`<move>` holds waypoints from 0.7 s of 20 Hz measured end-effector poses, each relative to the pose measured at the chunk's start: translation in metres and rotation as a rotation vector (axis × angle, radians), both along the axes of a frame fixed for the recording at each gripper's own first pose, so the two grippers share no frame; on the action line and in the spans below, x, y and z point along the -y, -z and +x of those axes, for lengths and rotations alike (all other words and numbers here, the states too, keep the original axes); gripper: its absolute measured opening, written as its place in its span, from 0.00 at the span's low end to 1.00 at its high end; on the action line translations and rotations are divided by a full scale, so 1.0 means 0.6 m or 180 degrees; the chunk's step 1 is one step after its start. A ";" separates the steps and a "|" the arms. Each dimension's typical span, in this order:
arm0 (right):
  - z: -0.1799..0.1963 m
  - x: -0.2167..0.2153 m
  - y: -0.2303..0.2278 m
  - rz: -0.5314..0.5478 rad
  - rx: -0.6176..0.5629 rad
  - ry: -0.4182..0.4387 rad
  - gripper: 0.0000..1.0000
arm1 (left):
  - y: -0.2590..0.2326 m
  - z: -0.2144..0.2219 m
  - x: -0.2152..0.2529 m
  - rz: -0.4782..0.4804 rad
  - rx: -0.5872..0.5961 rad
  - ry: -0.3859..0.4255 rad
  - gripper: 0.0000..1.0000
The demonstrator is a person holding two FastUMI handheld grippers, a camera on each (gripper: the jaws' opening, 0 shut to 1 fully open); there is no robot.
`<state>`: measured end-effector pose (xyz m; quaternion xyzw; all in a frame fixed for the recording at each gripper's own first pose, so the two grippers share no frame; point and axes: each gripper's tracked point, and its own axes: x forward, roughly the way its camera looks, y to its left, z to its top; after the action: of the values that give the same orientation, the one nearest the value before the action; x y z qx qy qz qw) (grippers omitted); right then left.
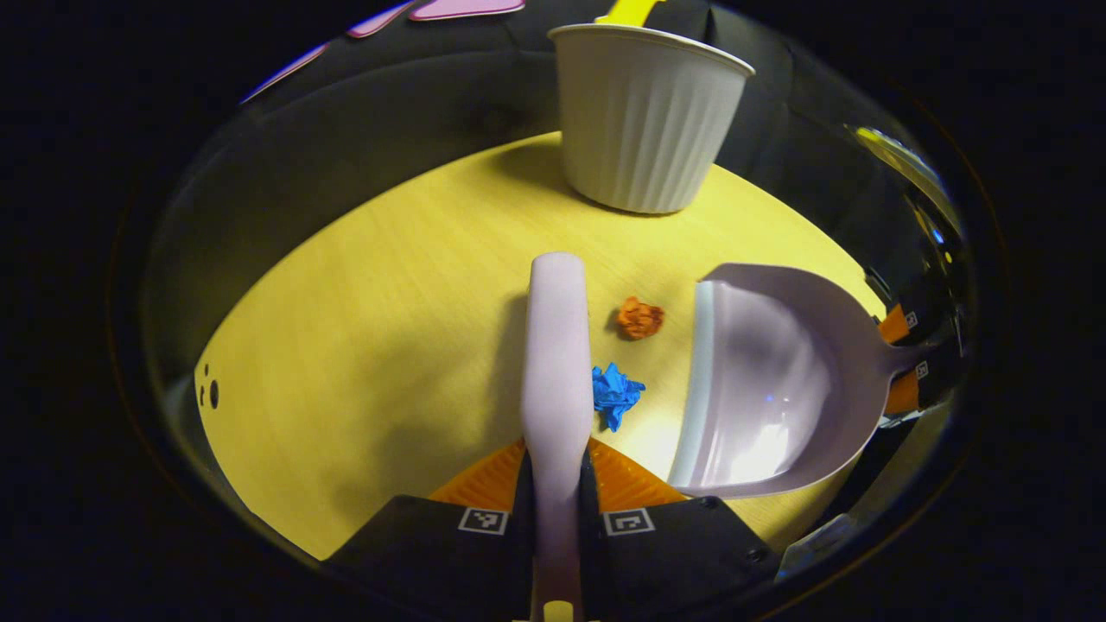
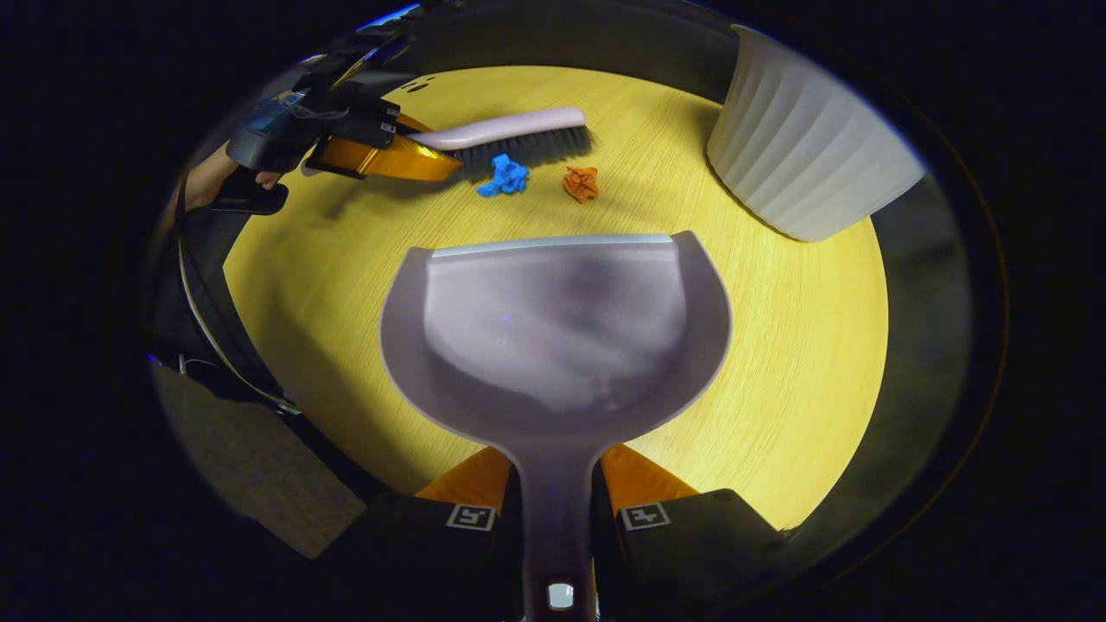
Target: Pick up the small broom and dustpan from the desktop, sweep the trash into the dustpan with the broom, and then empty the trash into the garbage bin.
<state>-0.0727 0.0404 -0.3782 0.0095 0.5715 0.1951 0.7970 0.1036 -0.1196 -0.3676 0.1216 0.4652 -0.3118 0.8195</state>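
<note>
the broom (image 1: 557, 363) is clamped by its handle between the fingers of the left gripper (image 1: 557, 484), closed tight on it, and in the right gripper view the bristles (image 2: 527, 147) are seen resting on or just above the desktop (image 2: 778, 363), just behind the blue scrap (image 2: 504, 175). the dustpan (image 2: 553, 328) is held by its handle in the right gripper (image 2: 557, 501), whose fingers are pressed against both sides of that handle; the pan is empty and its front lip (image 2: 553, 245) faces the trash, a little apart from it. the orange scrap (image 2: 581, 183) lies beside the blue one, both between broom and pan. the garbage bin (image 2: 804, 164) stands upright on the desktop, off to one side of the pan. the sweeping step is judged to be just starting. it would best be done with the pan's lip pressed flat to the wood so nothing slides under it, and with the pan brought nearer to the scraps to shorten the sweep. the bristles should be drawn toward the pan in one low, gentle stroke wide enough to catch both scraps, since light crumpled paper is likely to roll sideways or skip if flicked. whether the lip already touches the desktop cannot be told.
</note>
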 end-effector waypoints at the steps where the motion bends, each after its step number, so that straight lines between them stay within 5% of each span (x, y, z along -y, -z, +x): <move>1: -0.001 0.001 -0.002 0.0000 0.0007 -0.0010 0.41 | 0.002 -0.016 0.016 -0.0080 -0.0086 0.0123 0.26; 3: -0.004 0.002 -0.001 0.0004 0.0035 -0.0046 0.34 | 0.001 -0.048 0.049 -0.0269 -0.0266 0.0360 0.25; 8: 0.004 -0.001 0.009 0.0033 0.0181 -0.0022 0.37 | -0.038 -0.087 0.083 -0.0526 -0.0565 0.0446 0.26; 11: 0.008 -0.006 0.023 0.0048 0.0304 0.0057 0.41 | -0.070 -0.097 0.071 -0.0585 -0.0483 0.0215 0.25; 14: 0.006 -0.010 0.015 0.0012 0.0409 0.0178 0.34 | -0.116 -0.092 0.034 -0.0669 -0.0268 -0.0231 0.26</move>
<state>-0.0691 0.0464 -0.3874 0.0144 0.5183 0.1741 0.8372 0.0485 -0.1400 -0.2981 0.0048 0.4681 -0.3339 0.8182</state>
